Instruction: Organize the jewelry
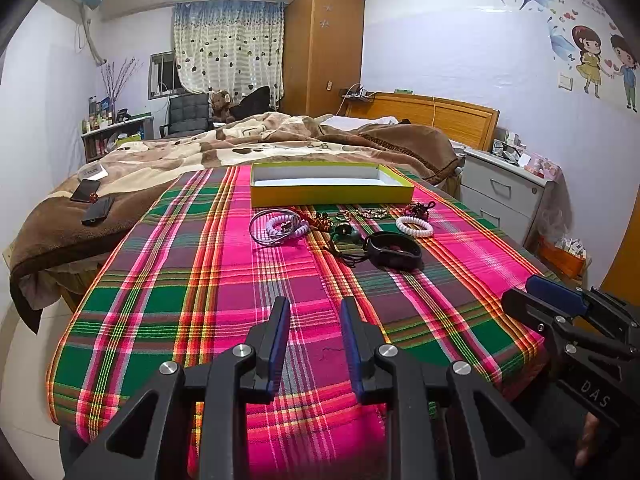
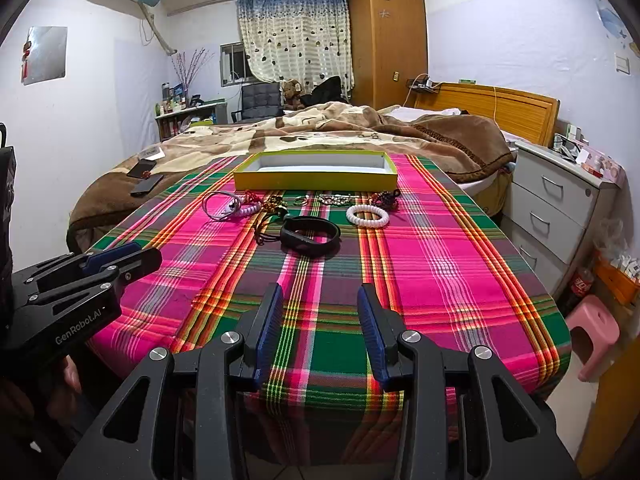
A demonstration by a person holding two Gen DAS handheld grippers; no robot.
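The right gripper (image 2: 320,304) hangs low over the plaid cloth (image 2: 420,248) with its jaws apart — nothing between them. Farther off lie a black band (image 2: 310,234) and a white coil bracelet (image 2: 367,215), near a yellow box (image 2: 316,179).

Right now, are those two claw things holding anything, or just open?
Left gripper: open, holding nothing.
Right gripper: open, holding nothing.

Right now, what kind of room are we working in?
A home bedroom, almost certainly. A bed with a brown blanket and a wooden headboard sits just beyond the plaid-covered table, and a wooden wardrobe stands in the corner beside a curtained window.
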